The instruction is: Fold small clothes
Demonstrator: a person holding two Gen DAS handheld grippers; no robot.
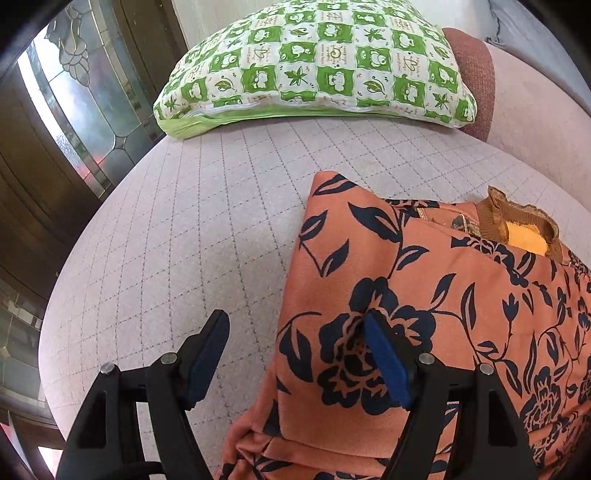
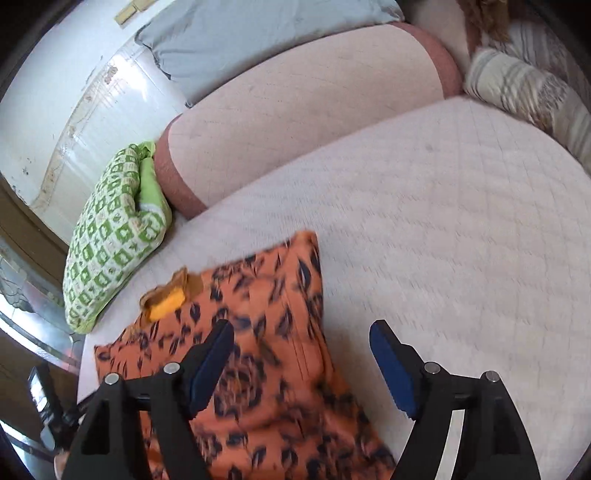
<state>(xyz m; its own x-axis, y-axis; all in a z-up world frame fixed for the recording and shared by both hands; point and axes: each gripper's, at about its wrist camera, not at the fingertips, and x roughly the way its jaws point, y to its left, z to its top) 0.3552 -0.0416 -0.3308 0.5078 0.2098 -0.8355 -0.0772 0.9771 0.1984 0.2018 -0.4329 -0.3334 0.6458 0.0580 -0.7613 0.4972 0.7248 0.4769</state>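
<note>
An orange garment (image 1: 424,295) with dark blue flowers lies partly folded on the pale quilted bed (image 1: 207,229). Its brown ribbed collar (image 1: 517,221) with a yellow lining points to the far right. My left gripper (image 1: 295,350) is open over the garment's left edge, with one finger above the cloth and one above the bed. In the right wrist view the same garment (image 2: 266,332) lies at lower left, blurred. My right gripper (image 2: 301,354) is open over its right edge and holds nothing.
A green and white checked pillow (image 1: 314,66) lies at the head of the bed, also in the right wrist view (image 2: 114,236). A pink bolster (image 2: 303,107), a grey pillow (image 2: 258,33) and a striped pillow (image 2: 528,96) lie behind. A glass door (image 1: 74,103) stands left.
</note>
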